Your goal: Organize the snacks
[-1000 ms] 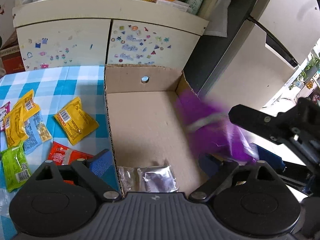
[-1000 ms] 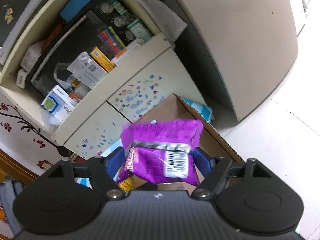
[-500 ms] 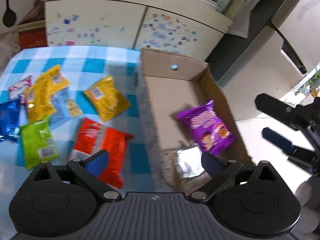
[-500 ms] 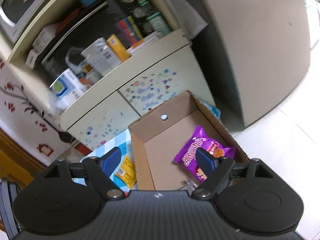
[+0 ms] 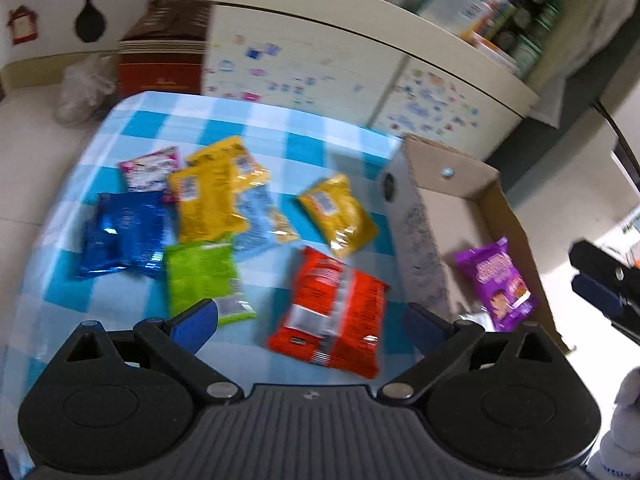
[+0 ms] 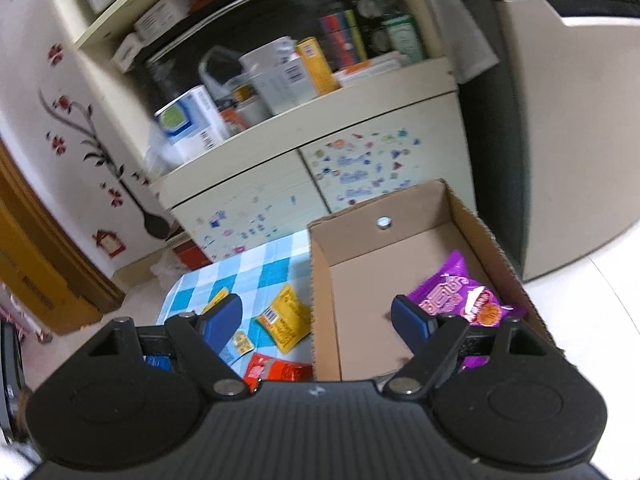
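Left gripper (image 5: 310, 322) jaws spread wide, empty, above red packet (image 5: 330, 312) on checked counter (image 5: 280, 132). Cardboard box (image 5: 424, 236) at 3 o'clock of red packet; purple packet (image 5: 496, 280) inside box, silver packet (image 5: 474, 320) just beside it at 7 o'clock. Right gripper (image 6: 318, 320) jaws wide apart, empty, above box near wall. Yellow, green, blue packets loose on counter, 9 to 11 o'clock of red one.
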